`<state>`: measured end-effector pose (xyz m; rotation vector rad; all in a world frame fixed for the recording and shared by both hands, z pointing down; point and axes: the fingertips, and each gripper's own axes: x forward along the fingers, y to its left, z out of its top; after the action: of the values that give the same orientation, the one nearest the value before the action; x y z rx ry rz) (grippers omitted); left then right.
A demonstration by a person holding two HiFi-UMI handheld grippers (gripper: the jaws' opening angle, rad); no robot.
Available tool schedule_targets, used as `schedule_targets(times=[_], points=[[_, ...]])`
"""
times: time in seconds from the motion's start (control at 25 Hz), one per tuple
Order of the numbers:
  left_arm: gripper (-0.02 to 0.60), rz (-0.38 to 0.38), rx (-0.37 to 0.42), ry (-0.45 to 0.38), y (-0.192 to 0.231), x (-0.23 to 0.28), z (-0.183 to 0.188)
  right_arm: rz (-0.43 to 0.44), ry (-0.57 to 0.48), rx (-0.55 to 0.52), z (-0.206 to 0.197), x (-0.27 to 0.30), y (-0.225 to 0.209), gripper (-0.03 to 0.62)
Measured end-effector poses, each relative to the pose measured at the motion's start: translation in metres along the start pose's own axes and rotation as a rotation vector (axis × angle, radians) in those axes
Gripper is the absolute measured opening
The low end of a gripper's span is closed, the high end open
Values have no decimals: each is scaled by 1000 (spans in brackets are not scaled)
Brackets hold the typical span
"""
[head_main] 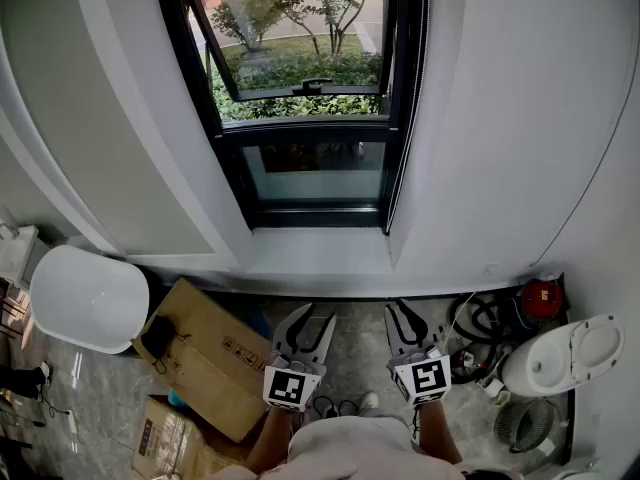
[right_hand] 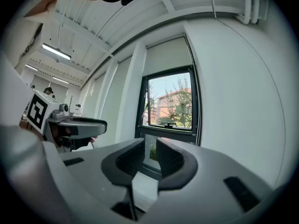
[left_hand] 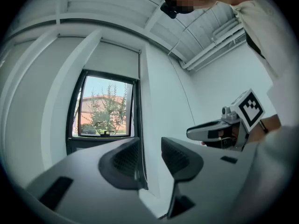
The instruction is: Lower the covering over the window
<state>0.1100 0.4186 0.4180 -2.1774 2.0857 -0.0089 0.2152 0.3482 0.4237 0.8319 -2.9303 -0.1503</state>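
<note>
Nothing done yet: blind (right_hand: 169, 55) high above the window (head_main: 305, 88); your left claw (head_main: 316, 316) and right claw (head_main: 400, 309) gape empty.

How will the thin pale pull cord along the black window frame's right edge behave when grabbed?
The thin pale pull cord hangs loose down the black window frame, so it is probably floppy and light, swinging aside if nudged. It looks thin, so it may slip from a loose grip.
</note>
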Motion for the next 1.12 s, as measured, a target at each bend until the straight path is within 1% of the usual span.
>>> schedule_targets(times=[0.16,0.32,0.48,0.56,0.64,0.8,0.92,1.04,1.12], points=[[146,8,-11,-41,9,-13,5,-18,-25,26,6,1,18,61],[135,-6,-16,-7,16,-22,-6,-40,-19,28,6,3,31,66],[119,-1,-34,-21,24,-19,-8,-29,-7,28,2,13,37,66],[110,-4,-33,-12,28,-13,-11,-21,-5,30,0,21,37,66],[104,-1,-36,-8,31,-5,-14,-10,-7,33,-1,30,34,66],[103,18,-17,-1,39,17,-18,8,-2,36,-9,50,18,66],[103,38,-18,10,47,39,-23,24,2,34,-12,71,2,66],[103,60,-4,34,57,63,-27,45,7,29,-14,92,-15,75],[103,78,4,37,62,78,-27,63,11,30,-16,105,-26,75]])
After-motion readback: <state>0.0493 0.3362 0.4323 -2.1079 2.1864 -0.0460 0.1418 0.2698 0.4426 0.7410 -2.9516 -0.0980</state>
